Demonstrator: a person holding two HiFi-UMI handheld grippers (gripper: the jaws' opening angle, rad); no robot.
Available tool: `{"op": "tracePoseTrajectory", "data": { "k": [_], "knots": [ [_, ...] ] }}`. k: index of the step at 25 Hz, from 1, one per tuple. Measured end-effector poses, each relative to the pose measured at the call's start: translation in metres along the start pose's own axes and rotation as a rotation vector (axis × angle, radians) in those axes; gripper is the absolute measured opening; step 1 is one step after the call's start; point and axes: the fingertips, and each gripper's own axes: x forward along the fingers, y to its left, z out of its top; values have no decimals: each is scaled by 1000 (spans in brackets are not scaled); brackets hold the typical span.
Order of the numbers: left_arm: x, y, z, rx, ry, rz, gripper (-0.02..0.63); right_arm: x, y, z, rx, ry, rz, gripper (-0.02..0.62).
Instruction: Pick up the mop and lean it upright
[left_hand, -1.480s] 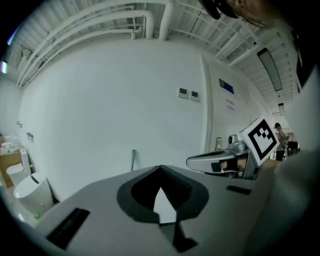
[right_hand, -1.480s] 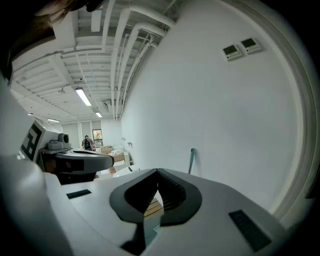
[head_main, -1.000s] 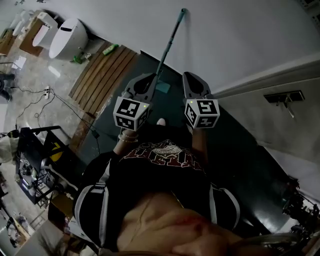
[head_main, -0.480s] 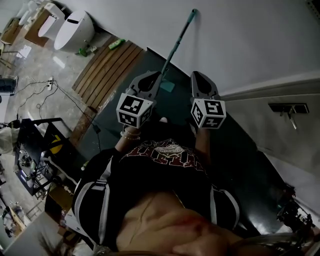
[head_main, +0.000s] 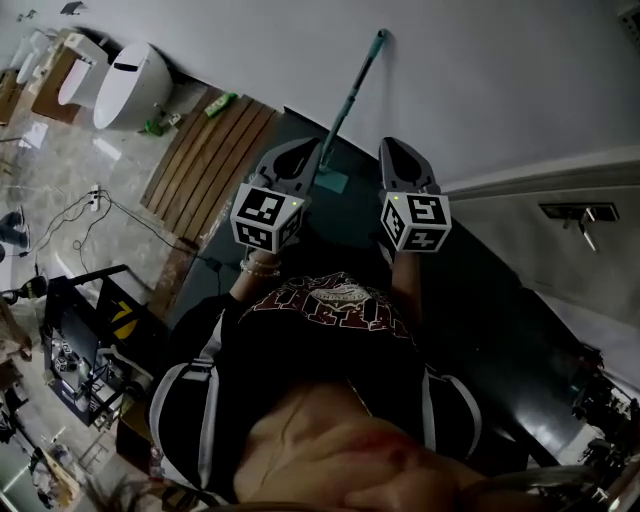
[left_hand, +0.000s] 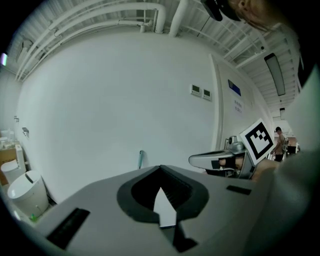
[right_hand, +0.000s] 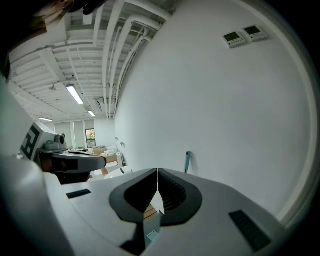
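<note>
Leaning mop (head_main: 351, 92) on wall (head_main: 480, 80), left tool (head_main: 299, 152), right tool (head_main: 398, 150) closed

Dark floor strip (head_main: 490, 300) runs along wall. Mop (head_main: 352, 100) stands on its far end, handle tipped against wall. Wooden slat panel (head_main: 205, 155) lies flat just left of strip. Past that, pale glossy tile (head_main: 60, 150): white toilet (head_main: 130, 85) near far-left corner, small green thing (head_main: 222, 103) at slats' far edge, cables (head_main: 105, 200) trailing across tile.
</note>
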Motion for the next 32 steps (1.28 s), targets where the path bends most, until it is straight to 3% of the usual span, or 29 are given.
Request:
{"op": "tracePoseTrajectory", "data": {
  "k": [16, 26, 32],
  "knots": [
    [23, 79, 6, 37, 51, -143, 46, 74, 1, 13, 39, -5, -169, 20],
    [61, 105, 17, 19, 50, -130, 46, 110, -19, 22, 39, 9, -158, 20],
    [107, 104, 31, 18, 52, -136, 46, 134, -54, 33, 46, 17, -148, 20]
  ]
}}
